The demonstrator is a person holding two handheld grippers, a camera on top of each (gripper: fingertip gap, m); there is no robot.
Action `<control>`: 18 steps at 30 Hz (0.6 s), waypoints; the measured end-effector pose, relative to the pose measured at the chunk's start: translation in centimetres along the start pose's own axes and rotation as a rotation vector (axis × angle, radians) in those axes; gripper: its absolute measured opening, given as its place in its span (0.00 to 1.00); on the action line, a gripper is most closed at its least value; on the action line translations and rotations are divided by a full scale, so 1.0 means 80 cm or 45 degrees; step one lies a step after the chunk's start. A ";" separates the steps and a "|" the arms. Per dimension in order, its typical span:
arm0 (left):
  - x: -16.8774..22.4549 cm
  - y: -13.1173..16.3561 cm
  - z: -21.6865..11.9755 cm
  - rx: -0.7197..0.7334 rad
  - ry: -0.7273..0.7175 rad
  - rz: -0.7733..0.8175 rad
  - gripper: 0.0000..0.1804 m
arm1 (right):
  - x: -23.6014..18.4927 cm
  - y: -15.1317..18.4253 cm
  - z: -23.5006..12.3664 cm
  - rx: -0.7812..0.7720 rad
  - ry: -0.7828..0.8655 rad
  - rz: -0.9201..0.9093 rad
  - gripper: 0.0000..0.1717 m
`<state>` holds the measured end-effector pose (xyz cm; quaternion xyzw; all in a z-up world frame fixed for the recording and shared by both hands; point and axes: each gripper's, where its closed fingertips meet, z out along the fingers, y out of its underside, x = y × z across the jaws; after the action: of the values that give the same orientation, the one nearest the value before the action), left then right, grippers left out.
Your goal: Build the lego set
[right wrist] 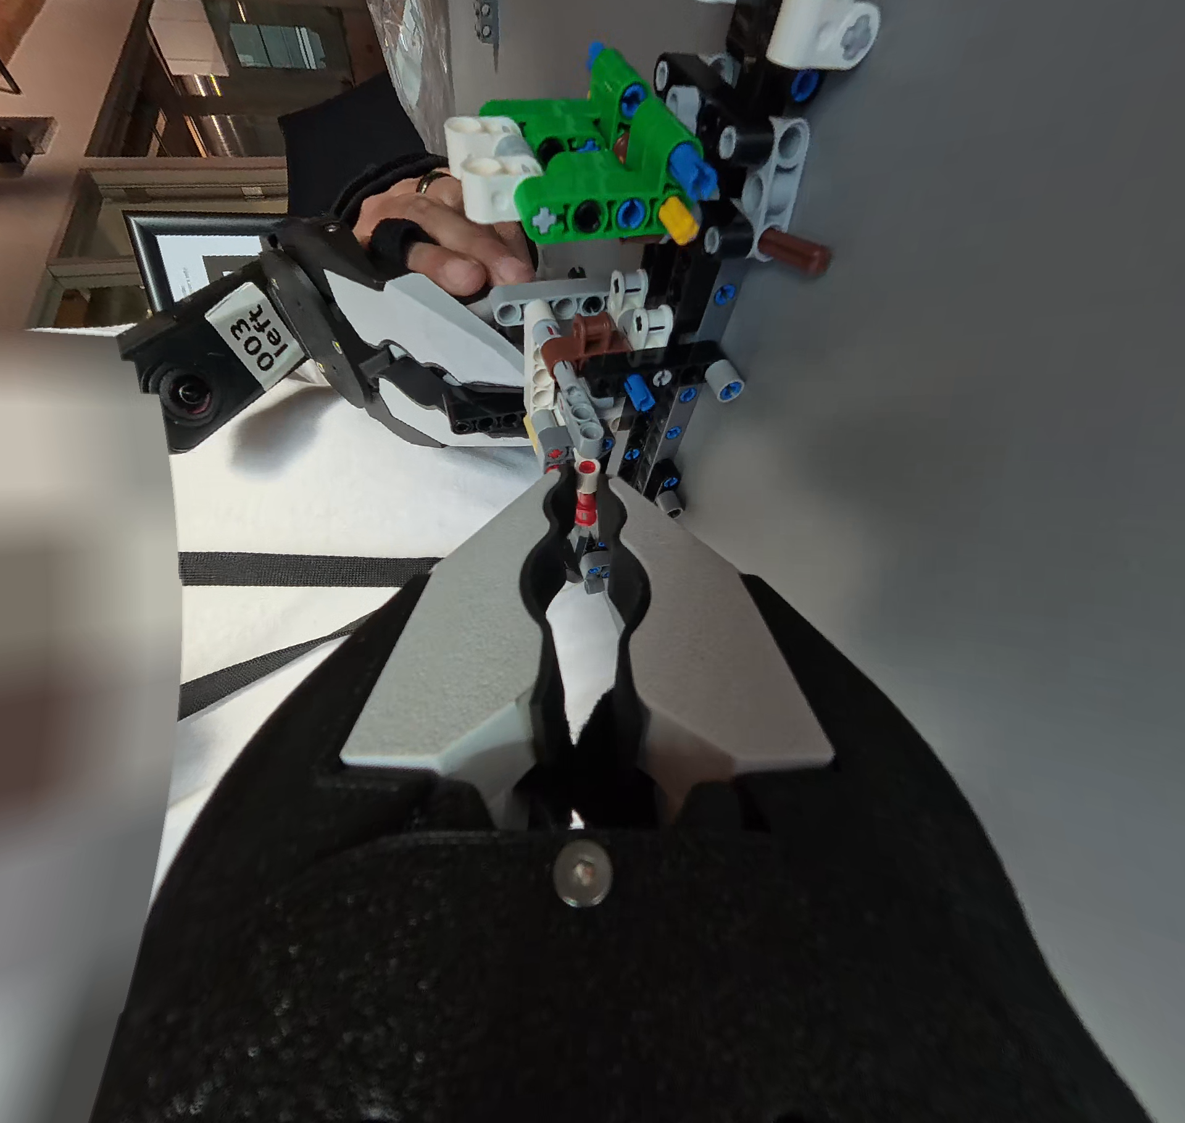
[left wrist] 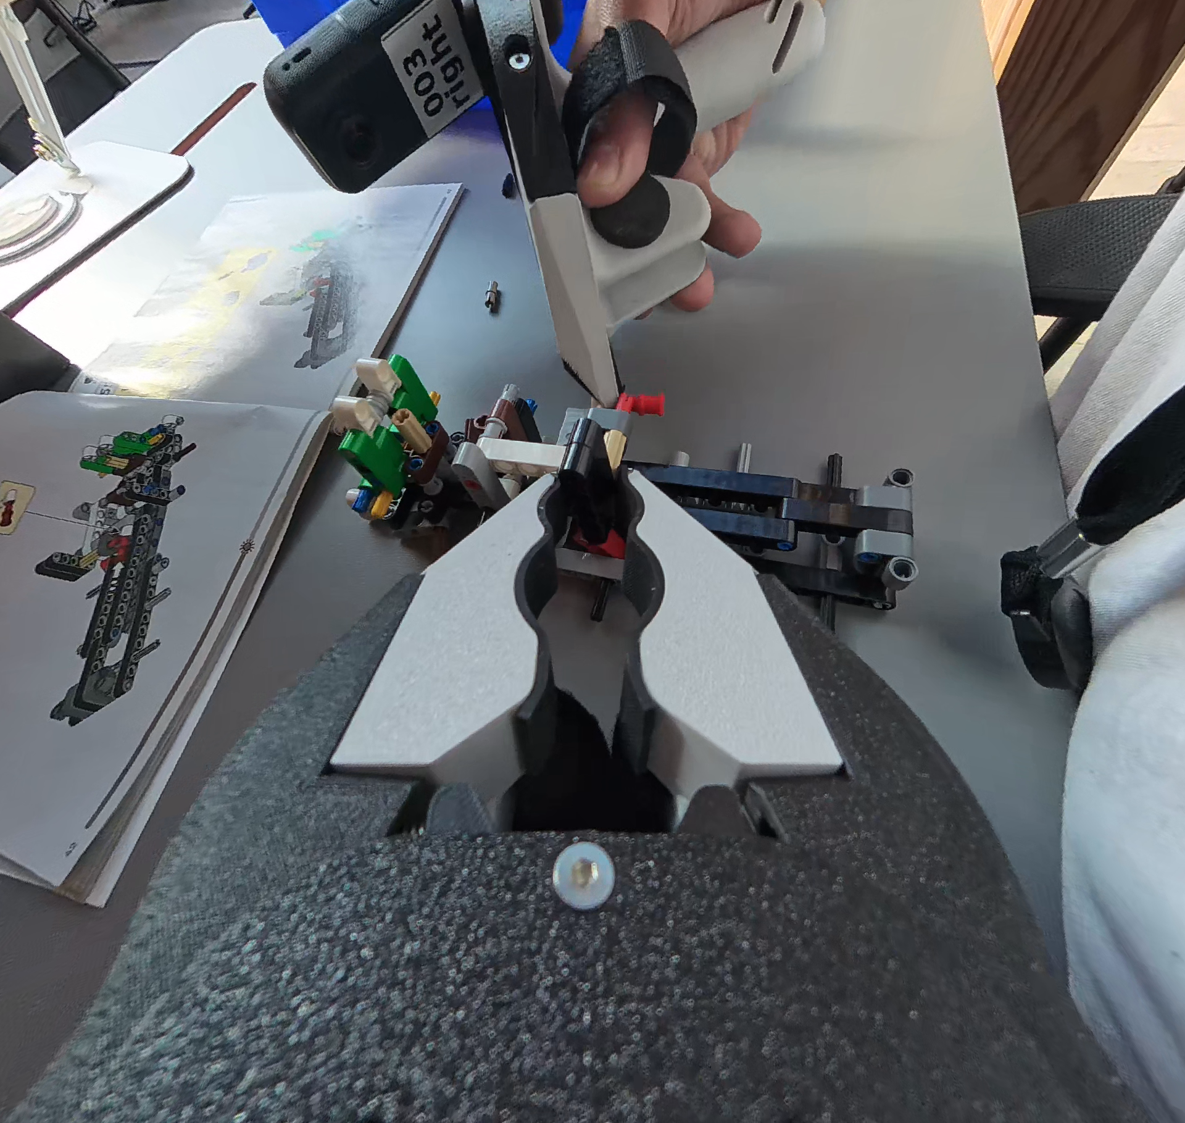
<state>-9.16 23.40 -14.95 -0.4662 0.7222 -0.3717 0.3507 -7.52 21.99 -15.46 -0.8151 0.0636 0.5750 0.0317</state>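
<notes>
Left gripper (left wrist: 588,483) nearest the lens: jaws narrowly parted and clamped on a black beam (left wrist: 580,451) of the brick model (left wrist: 756,502), pads pressing both sides. Model lies on the grey table (left wrist: 865,322), green block (left wrist: 385,438) at its far-left end, open instruction booklet (left wrist: 128,579) just beside it.

Right gripper (right wrist: 585,494): jaws almost closed, pinching a small red pin (right wrist: 585,502); pin tip sits against the model's grey connector (right wrist: 580,428). From the left wrist view this gripper comes down steeply from above, tips at the model's top, pin (left wrist: 641,402) sticking out sideways. Hand (left wrist: 673,130) wraps the handle, one finger through a black strap (left wrist: 631,79).
</notes>
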 end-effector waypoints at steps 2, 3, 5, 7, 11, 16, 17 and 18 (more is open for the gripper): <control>0.000 0.000 0.000 0.013 0.014 -0.025 0.07 | 0.002 0.001 0.001 0.021 -0.011 -0.036 0.02; 0.000 0.000 0.000 0.014 0.018 -0.026 0.07 | 0.002 0.001 0.001 0.034 -0.017 -0.053 0.02; -0.001 0.000 0.000 0.013 0.014 -0.023 0.07 | 0.002 0.001 0.001 0.048 -0.028 -0.061 0.02; -0.001 0.000 0.000 0.008 0.010 -0.016 0.07 | 0.002 0.001 0.001 0.053 -0.043 -0.059 0.02; -0.001 0.000 0.001 -0.010 -0.010 0.002 0.07 | 0.002 0.000 0.000 0.059 -0.068 -0.023 0.02; -0.002 0.000 0.001 -0.016 -0.018 -0.012 0.07 | 0.003 -0.001 0.001 0.076 -0.039 -0.084 0.02; -0.002 -0.001 0.001 -0.019 -0.014 -0.020 0.07 | 0.003 -0.001 0.001 0.081 -0.025 -0.113 0.02; -0.002 -0.001 0.001 -0.020 -0.011 -0.019 0.07 | 0.003 -0.001 0.001 0.081 -0.021 -0.116 0.02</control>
<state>-8.98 23.54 -14.94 -0.4759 0.7202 -0.3663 0.3473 -7.48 22.03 -15.70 -0.8108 0.0444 0.5775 0.0842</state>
